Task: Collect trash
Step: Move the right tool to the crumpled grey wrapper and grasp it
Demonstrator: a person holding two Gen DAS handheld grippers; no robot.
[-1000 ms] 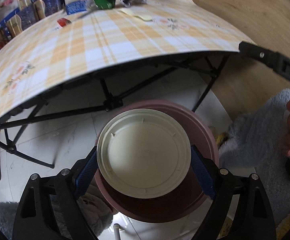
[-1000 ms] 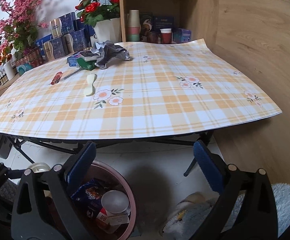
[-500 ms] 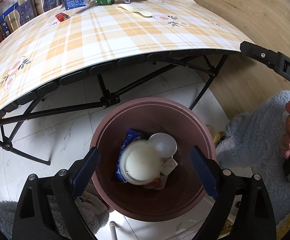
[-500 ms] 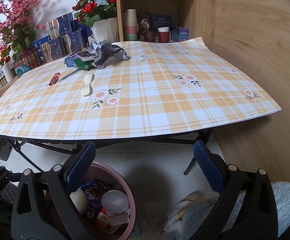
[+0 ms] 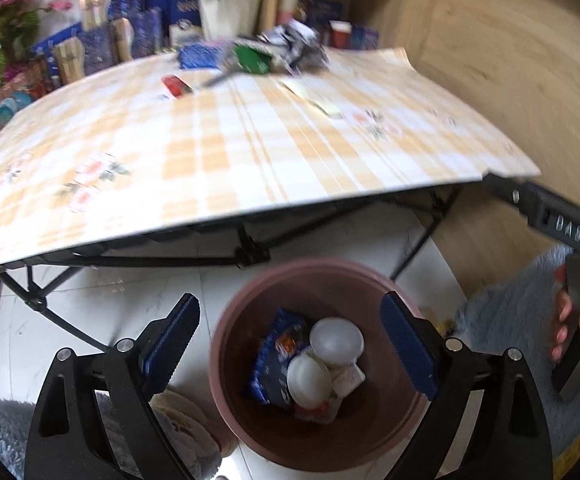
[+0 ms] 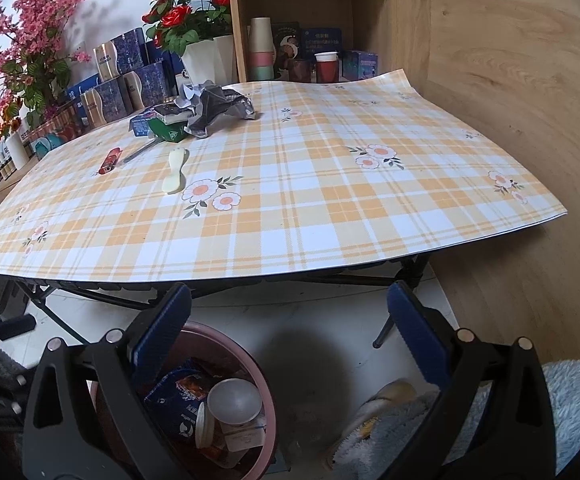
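Observation:
A pink trash bin [image 5: 370,280] stands on the floor below the table edge. It holds a cream lid [image 5: 308,376], a clear dome lid [image 5: 336,340] and a blue wrapper [image 5: 273,356]. My left gripper [image 5: 290,336] is open and empty above the bin. My right gripper [image 6: 287,338] is open and empty over the floor, with the bin [image 6: 265,392] at its lower left. On the plaid table [image 6: 310,184] lie crumpled paper [image 6: 217,106], a green packet [image 6: 167,130], a cream spoon [image 6: 175,170] and a red lighter [image 6: 109,160].
Boxes, flower vases and a shelf with cups [image 6: 259,48] line the table's far side. A wooden wall [image 6: 510,80] is on the right. Folding table legs [image 5: 245,248] stand behind the bin. Fluffy slippers [image 6: 390,412] sit on the floor.
My left gripper opened and the cream lid dropped into the bin. The left view has since tilted up toward the table. The right gripper has barely moved.

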